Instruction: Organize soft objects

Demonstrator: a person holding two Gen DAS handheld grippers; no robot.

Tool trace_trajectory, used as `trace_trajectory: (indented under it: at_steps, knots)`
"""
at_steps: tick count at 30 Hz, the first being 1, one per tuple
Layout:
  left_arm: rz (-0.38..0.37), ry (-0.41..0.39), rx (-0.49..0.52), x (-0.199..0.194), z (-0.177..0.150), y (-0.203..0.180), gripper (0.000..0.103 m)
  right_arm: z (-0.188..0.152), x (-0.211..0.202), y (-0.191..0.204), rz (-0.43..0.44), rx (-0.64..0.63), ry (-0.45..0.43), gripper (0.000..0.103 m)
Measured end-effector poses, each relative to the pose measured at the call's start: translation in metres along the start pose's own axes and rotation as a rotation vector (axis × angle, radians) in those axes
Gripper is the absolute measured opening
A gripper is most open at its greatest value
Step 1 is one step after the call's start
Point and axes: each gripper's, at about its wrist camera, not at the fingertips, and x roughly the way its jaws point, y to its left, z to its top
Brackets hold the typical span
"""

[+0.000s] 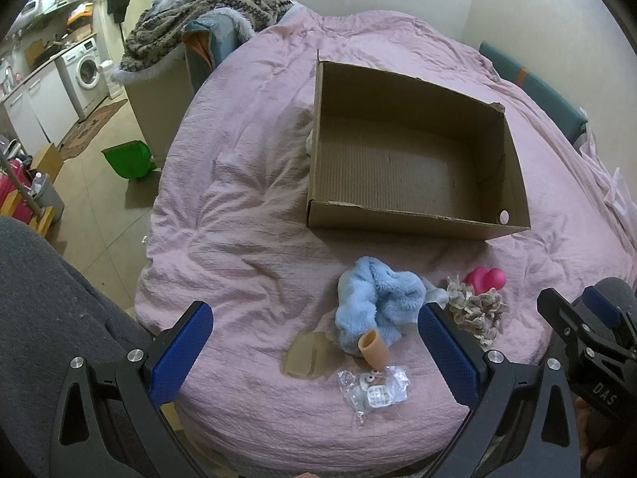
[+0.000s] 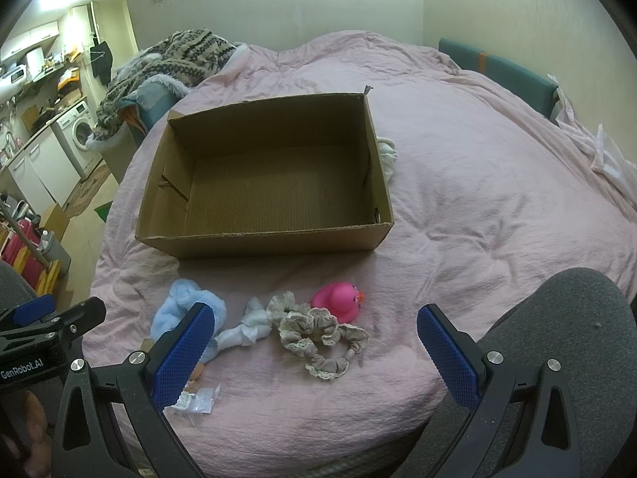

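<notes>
1. The cardboard box (image 2: 262,183) stands open-topped, its interior unobstructed from above.
2. A bare strip of pink bedcover (image 2: 458,207) separates the box from the items.
3. The near edge is crowded: blue fleece (image 1: 374,298), scrunchies (image 2: 318,334), pink duck (image 2: 338,300), plastic packet (image 1: 374,392).
4. Right of the duck, bedcover lies unoccupied.

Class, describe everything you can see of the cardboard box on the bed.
The cardboard box is a plain brown, open-topped rectangular carton of corrugated card, with rough, torn top edges and no flaps showing. It sits upright on the pink bedcover, and nothing can be seen inside it. A small round hole shows low in one corner in the left wrist view. A white cloth lies against its far side. The soft items lie in front, apart from it.
</notes>
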Motion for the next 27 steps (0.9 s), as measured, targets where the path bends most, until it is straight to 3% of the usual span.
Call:
trace_trajectory:
  at_steps: [20, 27]
  knots:
    - [-0.006, 0.011, -0.004, 0.001, 0.001, -0.003, 0.103, 0.001, 0.001, -0.002, 0.006, 0.01, 0.006, 0.103]
    - [-0.034, 0.067, -0.028, 0.008, 0.014, 0.004, 0.103, 0.023, 0.013, -0.024, 0.102, 0.111, 0.085, 0.103]
